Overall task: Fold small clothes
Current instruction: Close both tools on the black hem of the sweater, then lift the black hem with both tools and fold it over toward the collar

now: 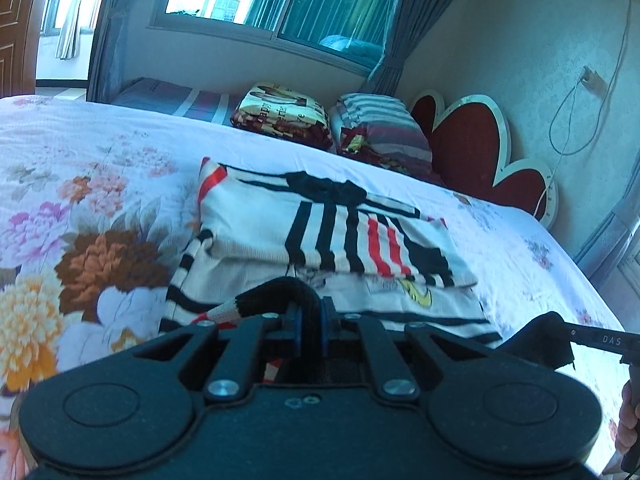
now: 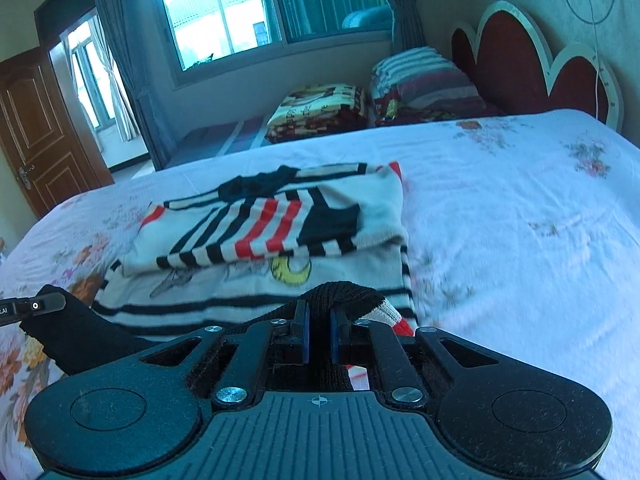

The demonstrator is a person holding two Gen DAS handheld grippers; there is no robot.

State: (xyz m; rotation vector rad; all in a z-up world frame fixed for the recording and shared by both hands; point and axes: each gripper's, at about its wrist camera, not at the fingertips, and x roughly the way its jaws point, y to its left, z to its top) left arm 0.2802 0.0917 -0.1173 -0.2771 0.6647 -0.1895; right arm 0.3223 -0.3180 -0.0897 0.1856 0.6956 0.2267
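garment: small white knit sweater [image 1: 320,240] with black and red stripes, lying on the bed, centre of both views. Far part already folded back over the near part; a yellow cartoon print [image 2: 291,271] peeks out under the fold.
hem: black ribbed bottom edge [image 1: 276,290] is lifted off the sheet, bunched up at 6 o'clock of the garment in both views.
left gripper: [image 1: 311,322] jaws narrow, blue pads pinching the black hem near the garment's left corner.
right gripper: [image 2: 320,334] jaws narrow, clamped on the black hem at the right corner, where a red and white stripe shows just beside the pads.
cross-view: each gripper's tip appears at the other view's edge, wrapped in black fabric; 3 o'clock in the left view, 9 o'clock in the right.
bed: floral sheet [image 1: 100,208], big flowers toward 9 o'clock, plain white toward 3 o'clock.
bedding: folded printed blanket [image 1: 280,116] and striped pillow [image 1: 380,128] at 12 o'clock, near the red scalloped headboard [image 1: 480,148].
containers: no bins or baskets in view.
hidden: hem between the two grips is covered by the gripper bodies. Cartoon print mostly covered by the fold. A hand [image 1: 630,420] is cut off at the left view's right edge.
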